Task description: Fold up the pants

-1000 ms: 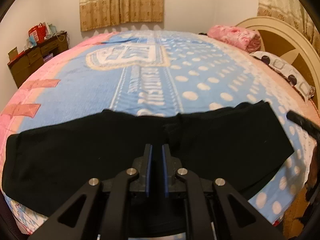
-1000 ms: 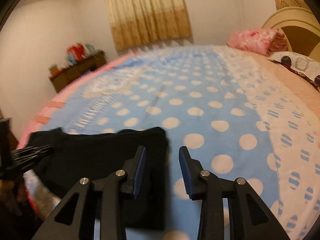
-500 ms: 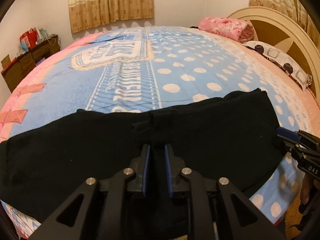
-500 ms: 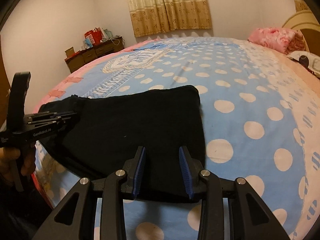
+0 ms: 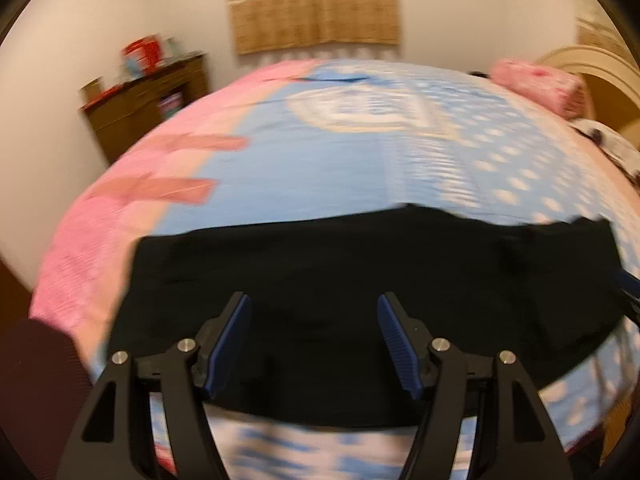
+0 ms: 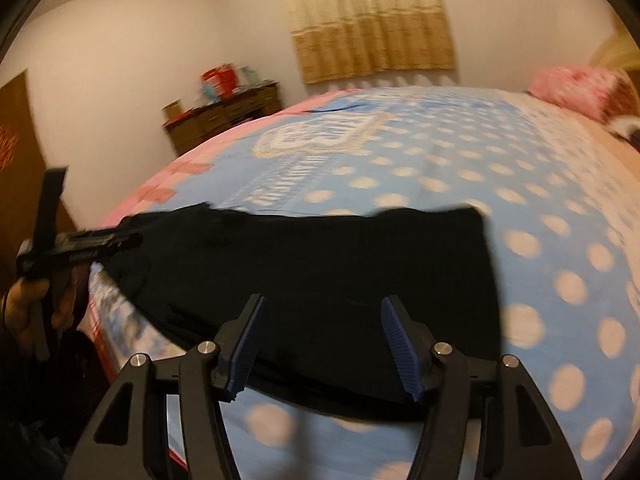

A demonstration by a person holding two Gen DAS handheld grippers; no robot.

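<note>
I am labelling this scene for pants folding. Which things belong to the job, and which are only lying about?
Job: black pants; left gripper, jaws opening, nothing between; right gripper, likewise; bed cover.
Lying about: pink blanket; wooden cabinet; curtain.

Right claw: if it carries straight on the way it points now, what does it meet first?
Most likely the pants: the right claw, opening with nothing gripped, points down at the black cloth on the bed. Depth is unclear.
</note>
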